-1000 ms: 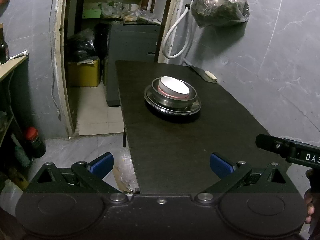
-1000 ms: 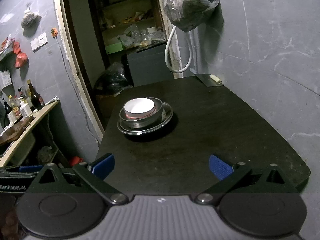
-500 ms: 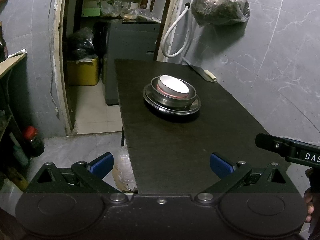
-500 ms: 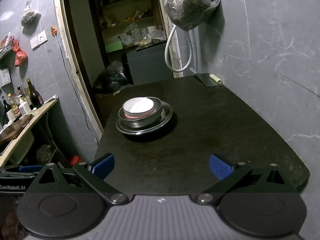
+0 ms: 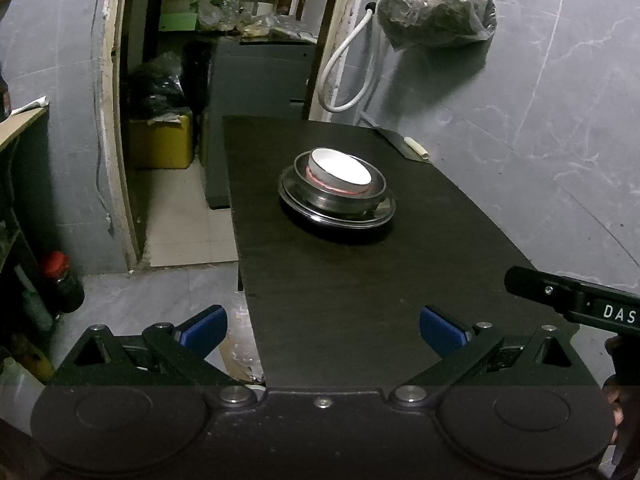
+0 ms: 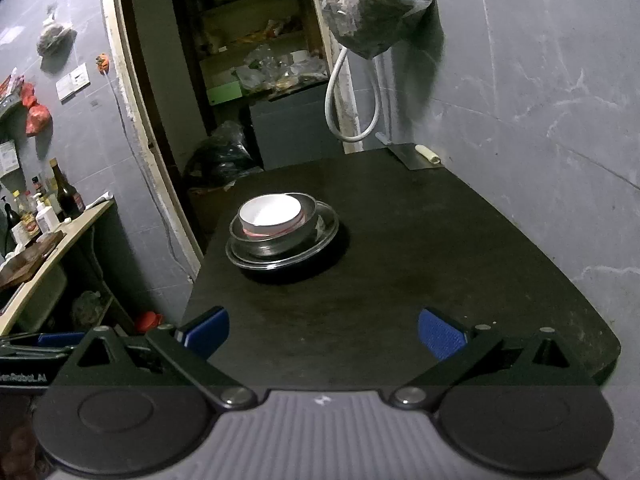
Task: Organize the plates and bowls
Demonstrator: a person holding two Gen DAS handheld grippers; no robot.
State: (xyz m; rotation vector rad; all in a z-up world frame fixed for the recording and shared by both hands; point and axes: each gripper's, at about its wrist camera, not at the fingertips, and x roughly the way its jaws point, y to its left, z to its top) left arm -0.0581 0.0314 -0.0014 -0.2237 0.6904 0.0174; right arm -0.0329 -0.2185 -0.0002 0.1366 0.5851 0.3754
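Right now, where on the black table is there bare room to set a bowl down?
Bare tabletop lies between the stacked steel plate and bowls and the open right gripper, and right of the stack toward the wall. The far corner holds a cleaver.

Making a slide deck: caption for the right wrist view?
Open right tongs face a white bowl nested in a metal bowl on a metal plate.

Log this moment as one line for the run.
left tongs open, empty | right tongs open, empty | white bowl nested in steel bowl on steel plate
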